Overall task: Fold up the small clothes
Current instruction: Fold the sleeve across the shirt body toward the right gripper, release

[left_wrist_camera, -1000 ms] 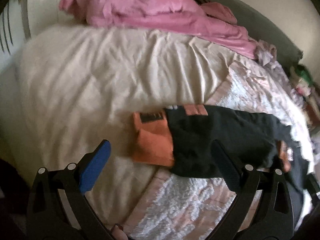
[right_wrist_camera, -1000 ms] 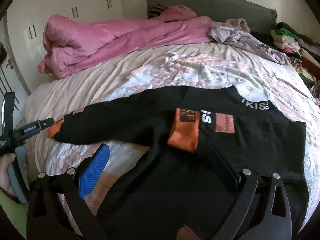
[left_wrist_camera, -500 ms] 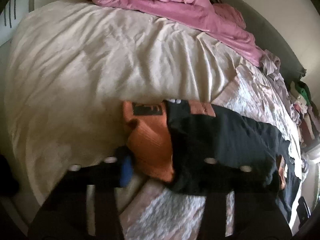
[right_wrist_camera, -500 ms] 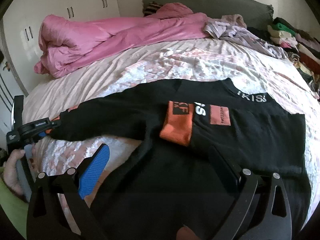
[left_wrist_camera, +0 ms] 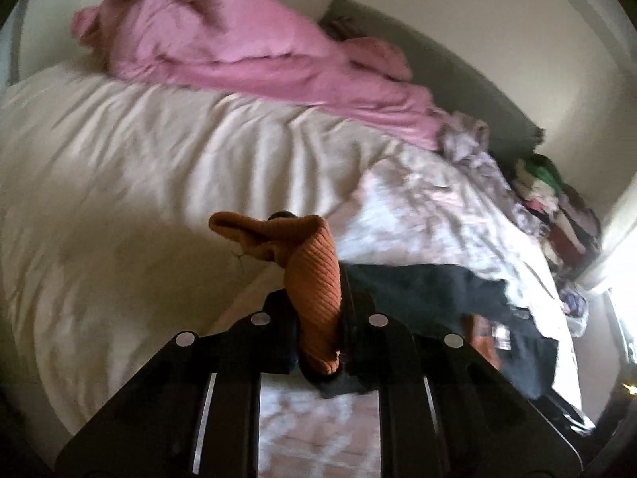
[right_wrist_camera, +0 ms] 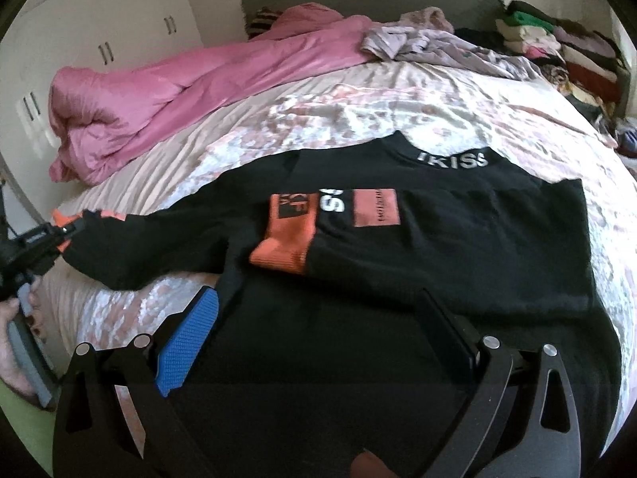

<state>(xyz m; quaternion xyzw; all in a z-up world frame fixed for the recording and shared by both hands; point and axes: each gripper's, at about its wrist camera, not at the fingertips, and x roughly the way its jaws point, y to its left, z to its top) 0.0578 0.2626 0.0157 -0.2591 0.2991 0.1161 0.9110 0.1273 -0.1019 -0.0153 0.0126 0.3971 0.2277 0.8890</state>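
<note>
The left tool's [left_wrist_camera: 318,318] finger pads are hidden behind the orange cuff [left_wrist_camera: 314,279] they clamp; the whole left wrist view is motion-blurred; the black sweater's [right_wrist_camera: 398,279] hem is cut off behind the right tool [right_wrist_camera: 318,330] at lower centre; small print on its orange patch [right_wrist_camera: 376,208] is too small to read; the folded clothes pile [right_wrist_camera: 557,44] is cropped at upper right.
</note>
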